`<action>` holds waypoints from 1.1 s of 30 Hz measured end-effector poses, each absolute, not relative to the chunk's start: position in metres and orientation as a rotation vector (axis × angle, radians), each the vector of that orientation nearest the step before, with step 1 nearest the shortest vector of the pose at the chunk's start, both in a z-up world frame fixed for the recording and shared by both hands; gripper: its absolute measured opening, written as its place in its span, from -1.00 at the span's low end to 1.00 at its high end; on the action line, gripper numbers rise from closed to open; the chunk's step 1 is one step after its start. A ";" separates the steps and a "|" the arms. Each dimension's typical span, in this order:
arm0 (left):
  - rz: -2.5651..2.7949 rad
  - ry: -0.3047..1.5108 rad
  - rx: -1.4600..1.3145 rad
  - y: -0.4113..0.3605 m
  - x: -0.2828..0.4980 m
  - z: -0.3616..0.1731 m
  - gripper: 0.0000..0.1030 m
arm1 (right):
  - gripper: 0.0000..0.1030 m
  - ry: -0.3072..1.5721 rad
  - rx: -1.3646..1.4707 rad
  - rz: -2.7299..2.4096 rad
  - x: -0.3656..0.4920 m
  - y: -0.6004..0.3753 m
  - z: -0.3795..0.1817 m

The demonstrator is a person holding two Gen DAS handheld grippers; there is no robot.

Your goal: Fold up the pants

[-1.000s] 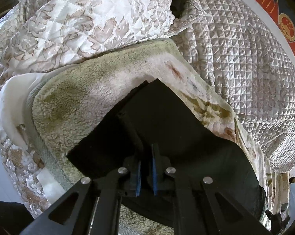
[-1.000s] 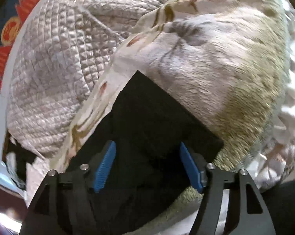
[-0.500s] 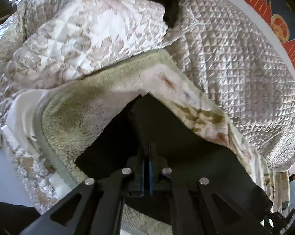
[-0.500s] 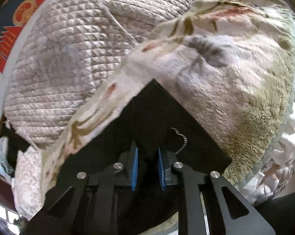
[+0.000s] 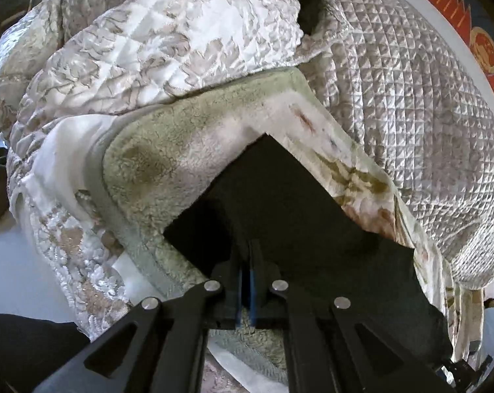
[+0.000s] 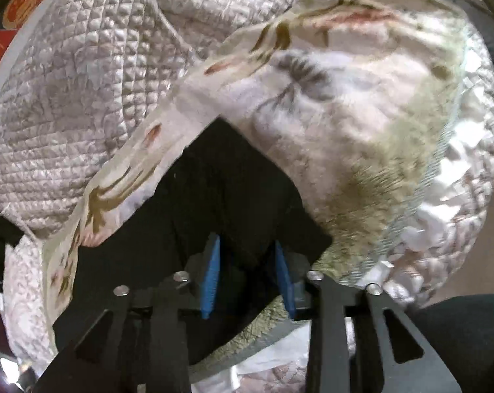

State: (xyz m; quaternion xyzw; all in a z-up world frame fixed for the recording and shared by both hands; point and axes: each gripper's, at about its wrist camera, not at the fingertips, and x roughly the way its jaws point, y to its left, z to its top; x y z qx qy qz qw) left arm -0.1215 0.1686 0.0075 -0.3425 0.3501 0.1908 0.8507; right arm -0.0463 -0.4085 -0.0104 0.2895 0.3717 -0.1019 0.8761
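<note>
The black pants lie folded flat on a fleece blanket on the bed, one square corner pointing away from me. My left gripper is shut on the near edge of the pants, its blue pads pressed together on the cloth. In the right wrist view the pants fill the lower middle. My right gripper stands open over the pants' near edge, blue pads apart with black cloth between them.
A green and floral fleece blanket lies under the pants and also shows in the right wrist view. Quilted satin bedding is piled behind. A red and blue patterned wall hanging is at the far right.
My right gripper closed on the pants half a second ago and has now opened again. My left gripper has gone from slightly open to shut on the near edge.
</note>
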 end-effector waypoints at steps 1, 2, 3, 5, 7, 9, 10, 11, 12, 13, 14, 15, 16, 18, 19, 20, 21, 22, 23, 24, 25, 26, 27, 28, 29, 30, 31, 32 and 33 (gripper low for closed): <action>0.408 0.730 -0.712 0.169 -0.123 0.010 -0.91 | -0.27 0.728 0.575 -0.276 -0.054 -0.413 0.000; 0.419 0.719 -0.704 0.170 -0.124 0.013 -0.90 | -0.24 0.689 0.568 -0.300 -0.059 -0.418 0.006; 0.429 0.707 -0.698 0.170 -0.125 0.017 -0.90 | -0.23 0.641 0.552 -0.342 -0.067 -0.423 0.014; 0.450 0.683 -0.682 0.171 -0.129 0.024 -0.90 | -0.23 0.605 0.529 -0.325 -0.070 -0.424 0.022; 0.456 0.651 -0.668 0.170 -0.131 0.033 -0.90 | -0.23 0.621 0.506 -0.253 -0.066 -0.416 0.021; 0.451 0.629 -0.654 0.168 -0.130 0.041 -0.90 | -0.23 0.652 0.472 -0.193 -0.060 -0.403 0.015; 0.442 0.622 -0.643 0.166 -0.129 0.045 -0.90 | -0.23 0.683 0.460 -0.165 -0.054 -0.396 0.007; 0.432 0.618 -0.633 0.164 -0.128 0.048 -0.90 | -0.23 0.723 0.453 -0.147 -0.048 -0.392 0.000; 0.419 0.616 -0.625 0.162 -0.126 0.050 -0.89 | -0.23 0.798 0.427 -0.123 -0.037 -0.386 -0.013; 0.409 0.616 -0.619 0.160 -0.125 0.052 -0.88 | -0.23 0.843 0.401 -0.115 -0.030 -0.381 -0.023; 0.402 0.622 -0.608 0.158 -0.122 0.053 -0.87 | -0.23 0.860 0.368 -0.124 -0.026 -0.377 -0.030; 0.397 0.630 -0.601 0.157 -0.120 0.054 -0.86 | -0.23 0.841 0.345 -0.125 -0.026 -0.374 -0.029; 0.387 0.638 -0.599 0.155 -0.116 0.054 -0.85 | -0.23 0.818 0.342 -0.112 -0.027 -0.372 -0.026; 0.345 0.651 -0.582 0.148 -0.109 0.055 -0.70 | -0.23 0.769 0.336 -0.045 -0.026 -0.362 -0.015; 0.321 0.662 -0.562 0.141 -0.103 0.055 -0.64 | -0.23 0.752 0.301 -0.010 -0.023 -0.354 -0.011; 0.293 0.670 -0.548 0.134 -0.097 0.055 -0.53 | -0.23 0.736 0.256 0.031 -0.020 -0.343 -0.007; 0.256 0.681 -0.537 0.126 -0.091 0.055 -0.44 | -0.23 0.728 0.228 0.071 -0.016 -0.333 -0.005; 0.214 0.696 -0.528 0.119 -0.084 0.054 -0.42 | -0.23 0.724 0.207 0.129 -0.011 -0.320 -0.002; 0.171 0.713 -0.518 0.110 -0.076 0.053 -0.41 | -0.23 0.725 0.190 0.170 -0.008 -0.311 -0.001; 0.143 0.720 -0.507 0.104 -0.069 0.052 -0.41 | -0.23 0.730 0.160 0.224 -0.004 -0.298 -0.001; 0.129 0.725 -0.492 0.100 -0.063 0.050 -0.40 | -0.23 0.737 0.129 0.271 0.002 -0.285 -0.001; 0.129 0.740 -0.481 0.097 -0.057 0.047 -0.40 | -0.23 0.742 0.105 0.304 0.004 -0.275 -0.002; 0.127 0.756 -0.483 0.096 -0.052 0.043 -0.40 | -0.23 0.752 0.078 0.339 0.008 -0.266 -0.003; 0.110 0.778 -0.492 0.095 -0.045 0.038 -0.40 | -0.23 0.766 0.046 0.367 0.015 -0.254 -0.006; 0.104 0.810 -0.494 0.094 -0.038 0.031 -0.40 | -0.23 0.773 0.025 0.380 0.019 -0.245 -0.009; 0.102 0.837 -0.485 0.093 -0.034 0.025 -0.40 | -0.23 0.783 0.013 0.391 0.023 -0.239 -0.013; 0.104 0.858 -0.463 0.090 -0.030 0.019 -0.40 | -0.23 0.801 0.006 0.394 0.030 -0.235 -0.019; 0.112 0.867 -0.441 0.088 -0.027 0.015 -0.40 | -0.23 0.810 0.003 0.383 0.035 -0.234 -0.023; 0.122 0.876 -0.420 0.087 -0.025 0.011 -0.40 | -0.23 0.826 -0.003 0.355 0.042 -0.234 -0.031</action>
